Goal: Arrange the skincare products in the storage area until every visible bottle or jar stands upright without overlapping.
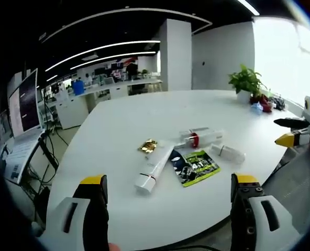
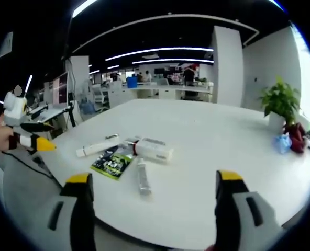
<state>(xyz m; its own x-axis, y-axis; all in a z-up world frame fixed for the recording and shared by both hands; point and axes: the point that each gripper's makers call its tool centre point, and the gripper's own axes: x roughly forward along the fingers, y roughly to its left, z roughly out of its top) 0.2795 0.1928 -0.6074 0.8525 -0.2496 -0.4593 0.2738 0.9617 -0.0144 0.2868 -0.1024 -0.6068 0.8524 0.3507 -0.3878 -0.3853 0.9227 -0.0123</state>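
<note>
Skincare products lie flat in a loose cluster on the white table [image 1: 144,115]: we see a long white tube [image 1: 154,168] with a red band near one end, a clear bottle [image 1: 199,137] with a red collar, a small white tube [image 1: 228,152], a green-and-black sachet [image 1: 195,167] and a crumpled gold wrapper [image 1: 147,146]. None stands upright; the long tube touches the sachet's edge. Our left gripper [image 1: 168,201] and right gripper [image 2: 155,201] both hang short of the cluster, jaws spread wide and holding nothing. A potted plant [image 1: 245,82] sits at the table's far edge.
</note>
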